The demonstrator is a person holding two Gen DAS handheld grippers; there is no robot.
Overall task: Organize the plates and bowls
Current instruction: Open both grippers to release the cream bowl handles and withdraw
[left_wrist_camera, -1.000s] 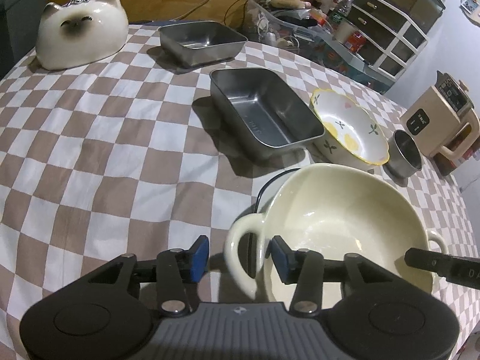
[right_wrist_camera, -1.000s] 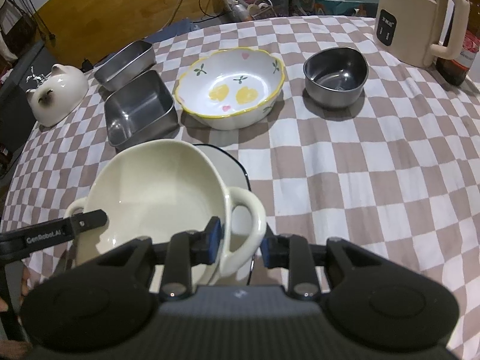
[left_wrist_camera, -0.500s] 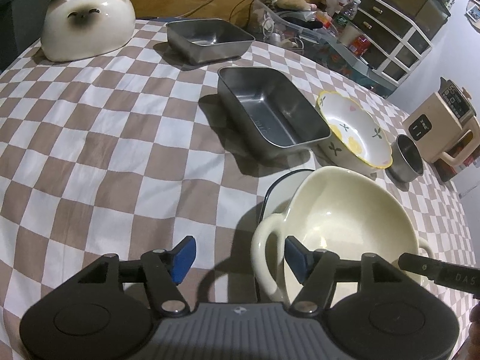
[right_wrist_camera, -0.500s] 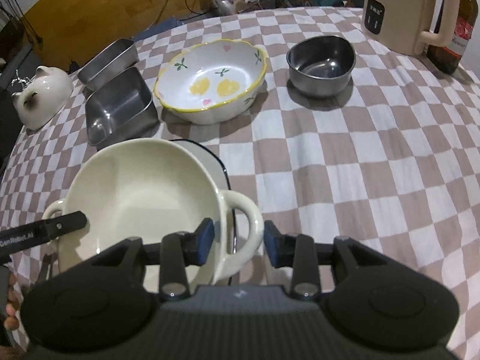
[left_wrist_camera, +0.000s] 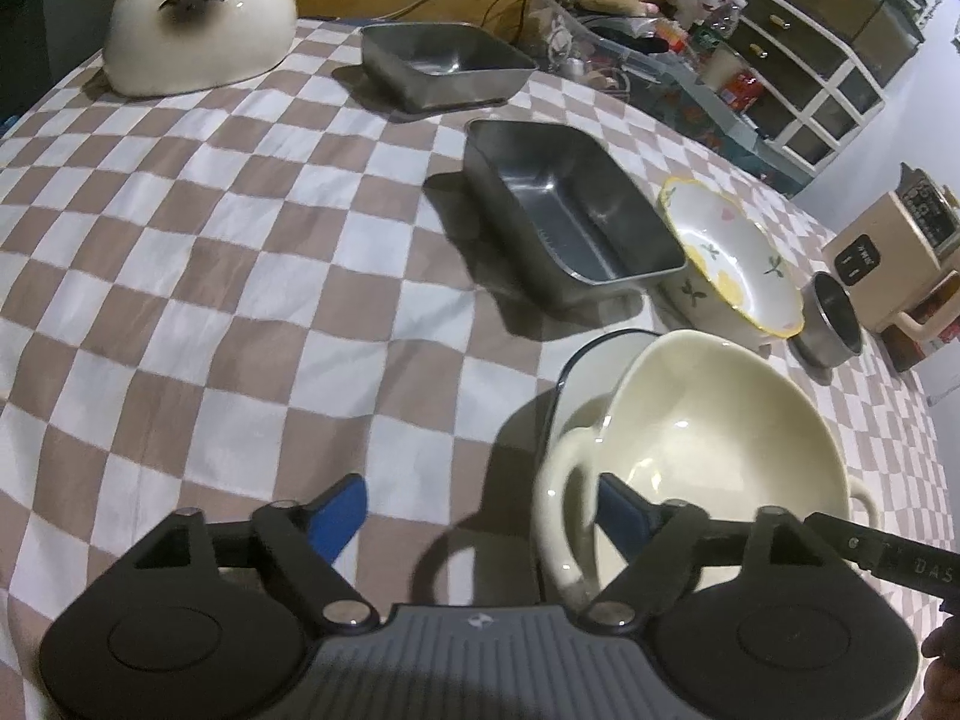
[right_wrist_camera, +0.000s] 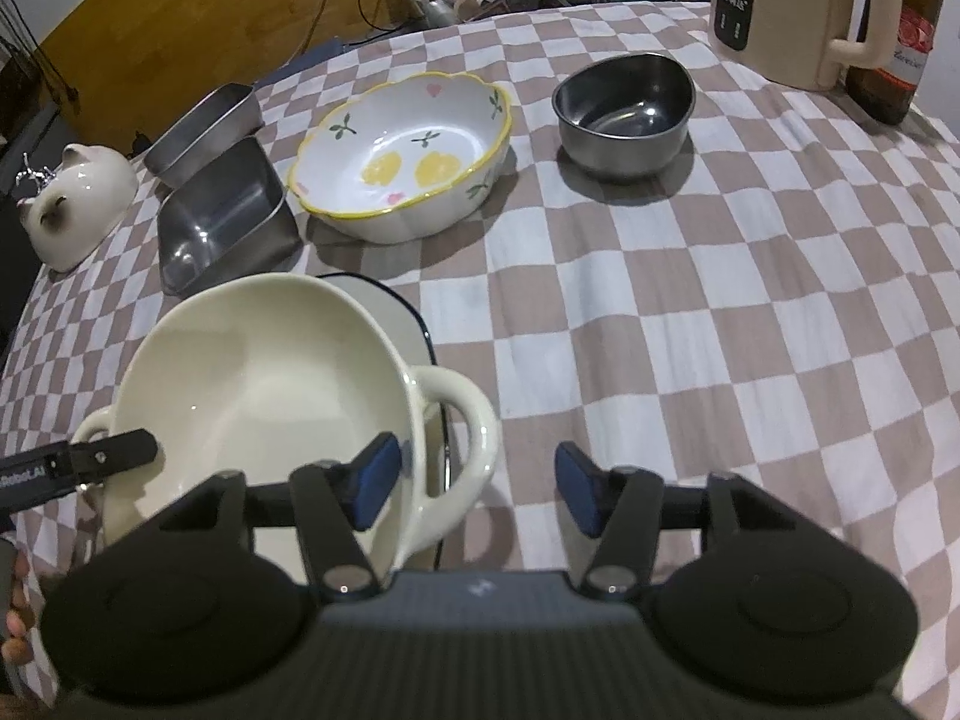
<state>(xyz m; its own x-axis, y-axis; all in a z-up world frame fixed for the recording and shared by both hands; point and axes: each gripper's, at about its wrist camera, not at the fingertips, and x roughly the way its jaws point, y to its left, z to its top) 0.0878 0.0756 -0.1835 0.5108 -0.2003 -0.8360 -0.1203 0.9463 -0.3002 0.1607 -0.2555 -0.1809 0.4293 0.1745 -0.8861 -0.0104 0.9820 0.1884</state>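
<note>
A cream two-handled bowl [left_wrist_camera: 720,432] [right_wrist_camera: 252,384] rests on a white dark-rimmed plate [left_wrist_camera: 594,360] [right_wrist_camera: 390,306] on the checkered tablecloth. My left gripper [left_wrist_camera: 480,510] is open, its jaws astride the bowl's left handle [left_wrist_camera: 561,498] without gripping. My right gripper [right_wrist_camera: 474,480] is open around the bowl's right handle [right_wrist_camera: 462,420]. A flowered bowl [right_wrist_camera: 402,156] [left_wrist_camera: 729,258], a round steel bowl [right_wrist_camera: 624,114] [left_wrist_camera: 831,321] and two steel trays [left_wrist_camera: 570,210] [left_wrist_camera: 444,63] stand farther back.
A cat-shaped ceramic piece [left_wrist_camera: 198,18] [right_wrist_camera: 78,204] sits at the far left. A beige kettle [right_wrist_camera: 786,6] [left_wrist_camera: 900,252] and a brown bottle [right_wrist_camera: 900,42] stand at the right edge. Drawers [left_wrist_camera: 810,60] and clutter lie beyond the table.
Both grippers have opened and let go of the bowl's handles. The bowl now sits on the plate. Both grippers have drawn back slightly.
</note>
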